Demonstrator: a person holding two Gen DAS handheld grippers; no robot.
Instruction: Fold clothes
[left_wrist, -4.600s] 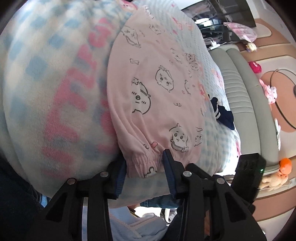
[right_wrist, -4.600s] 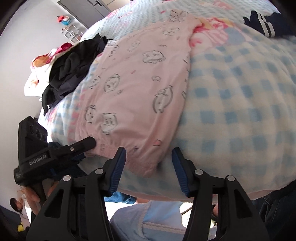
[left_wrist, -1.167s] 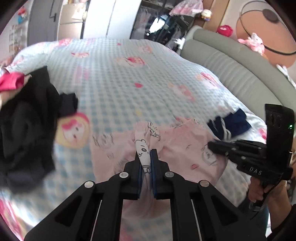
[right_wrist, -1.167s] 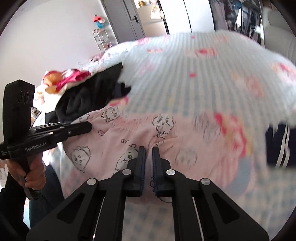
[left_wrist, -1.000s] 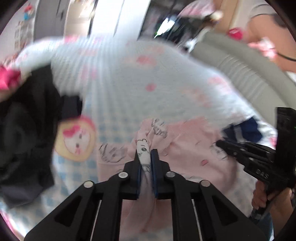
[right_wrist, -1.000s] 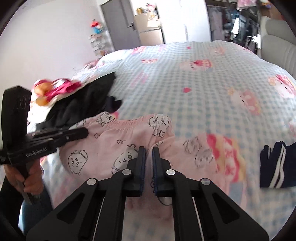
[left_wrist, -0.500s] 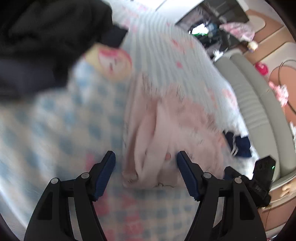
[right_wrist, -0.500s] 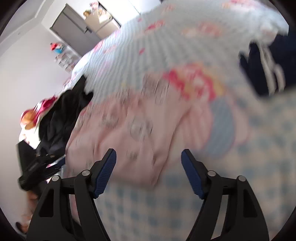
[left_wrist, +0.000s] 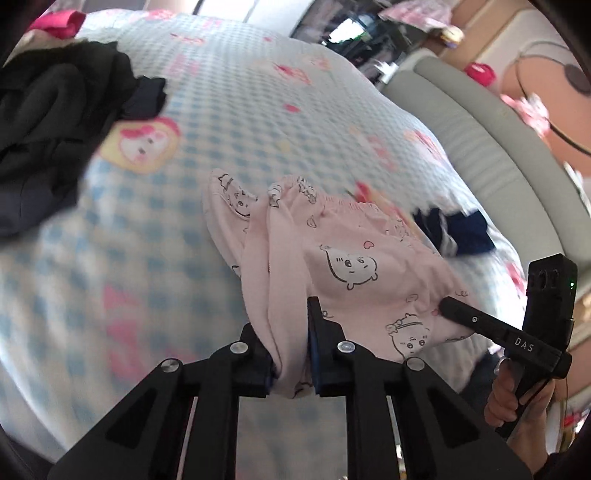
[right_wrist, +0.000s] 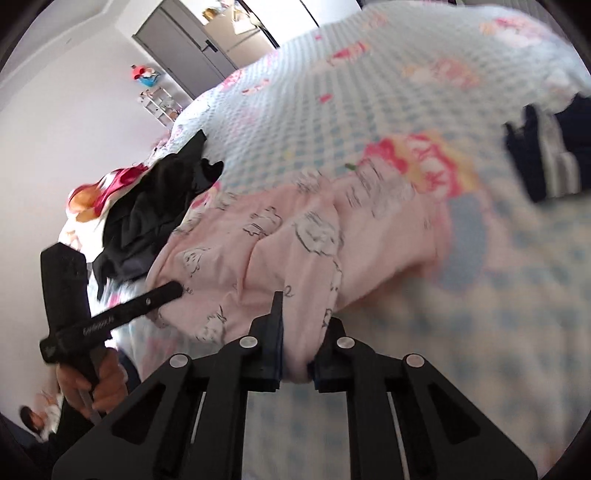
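A pink garment (left_wrist: 332, 266) printed with cartoon faces lies bunched near the front edge of the blue-checked bed (left_wrist: 229, 122). My left gripper (left_wrist: 290, 354) is shut on a gathered fold at its left near end. My right gripper (right_wrist: 297, 354) is shut on the near edge of the same garment (right_wrist: 295, 251). Each gripper also shows in the other view, the right one (left_wrist: 448, 306) and the left one (right_wrist: 173, 290), both touching the pink cloth.
A heap of black clothes (left_wrist: 48, 122) lies on the bed to the left, also in the right wrist view (right_wrist: 147, 218). A folded navy garment with white stripes (left_wrist: 454, 232) lies to the right (right_wrist: 546, 162). A grey padded headboard (left_wrist: 491, 155) runs along the far right.
Half a second ago both grippers were open above the garment. Now both are shut on its near edge. Before that they held it shut and lifted it over the bed.
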